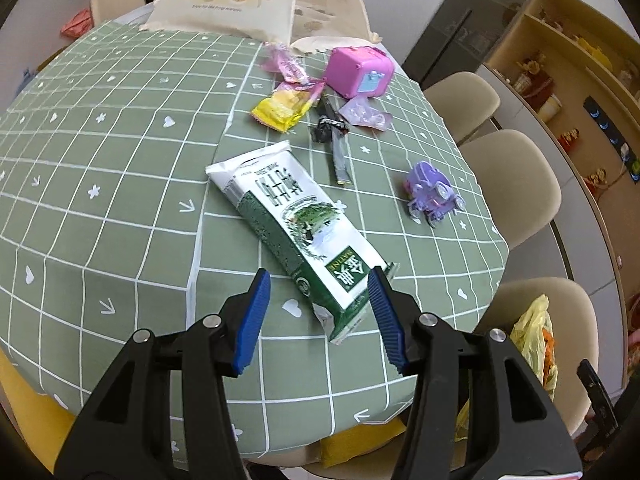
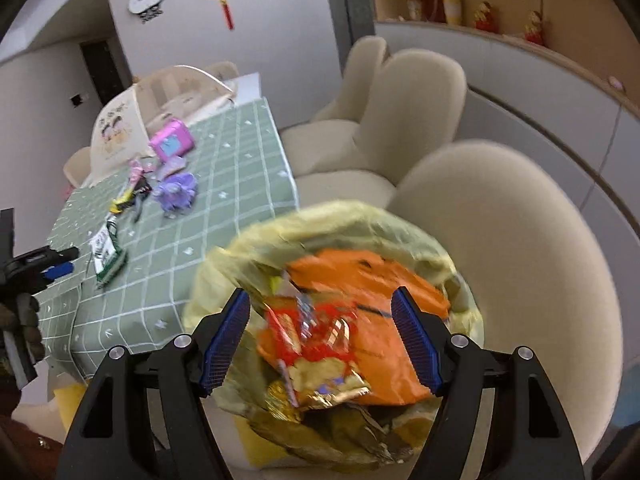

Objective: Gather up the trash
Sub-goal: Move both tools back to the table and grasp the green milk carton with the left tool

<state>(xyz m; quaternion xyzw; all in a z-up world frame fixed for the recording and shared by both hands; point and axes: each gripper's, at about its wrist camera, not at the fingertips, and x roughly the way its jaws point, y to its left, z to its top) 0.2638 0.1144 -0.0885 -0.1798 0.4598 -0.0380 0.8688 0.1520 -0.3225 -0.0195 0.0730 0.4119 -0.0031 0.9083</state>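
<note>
Left tongs (image 1: pixel 318 320) hover spread around the milk carton's (image 1: pixel 296 224) near end — drop lower, square up, then squeeze.

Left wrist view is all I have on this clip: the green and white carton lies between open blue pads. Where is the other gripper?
Observer: The right gripper hangs over a yellow trash bag that sits on a beige chair beside the table.
Operator: Is it carrying anything?
Observer: No. Its jaws stand open with nothing between them; the wrappers below are blurred.
Operator: Anything in the bag yet?
Observer: Yes, an orange wrapper and red and gold foil pieces lie inside it.
Operator: Can you see my gripper from there?
Observer: Yes, the left gripper shows at the left edge, beside the milk carton on the green checked tablecloth.
</note>
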